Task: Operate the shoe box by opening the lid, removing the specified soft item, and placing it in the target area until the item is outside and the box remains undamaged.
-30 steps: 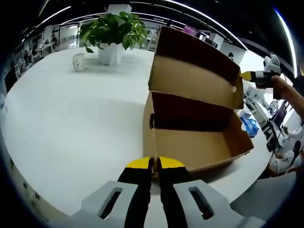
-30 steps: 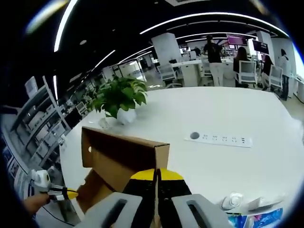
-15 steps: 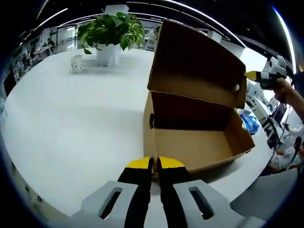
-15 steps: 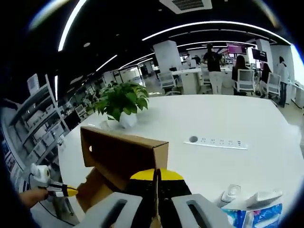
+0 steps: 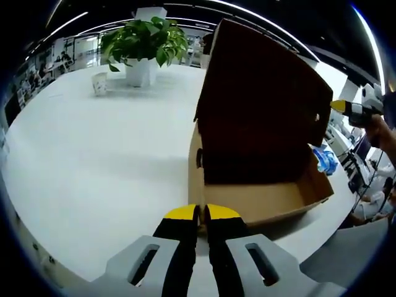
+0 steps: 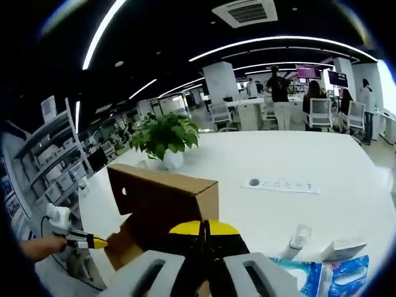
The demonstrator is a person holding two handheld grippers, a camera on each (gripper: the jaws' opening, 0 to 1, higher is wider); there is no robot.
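A brown cardboard shoe box point(image 5: 266, 201) stands on the white table point(image 5: 93, 161). Its hinged lid point(image 5: 260, 99) is raised almost upright, and the inside lies in deep shadow. My left gripper point(image 5: 198, 213) is shut, its yellow-tipped jaws pinching the box's near end wall. In the right gripper view the lid point(image 6: 164, 198) rises just ahead, and my right gripper point(image 6: 204, 228) is shut on its free edge. The right gripper point(image 5: 349, 107) also shows beside the lid's far corner. The left gripper point(image 6: 86, 241) shows low by the box's base.
A potted plant point(image 5: 145, 37) and a paper cup point(image 5: 99, 81) stand at the table's far side. A white power strip point(image 6: 281, 184), a small bottle point(image 6: 297, 238) and blue packets point(image 6: 328, 275) lie to the right of the box. People and chairs are far behind.
The lid has swung up from a slant to nearly upright, lifted by my right gripper. The left gripper has stayed on the box's end wall.
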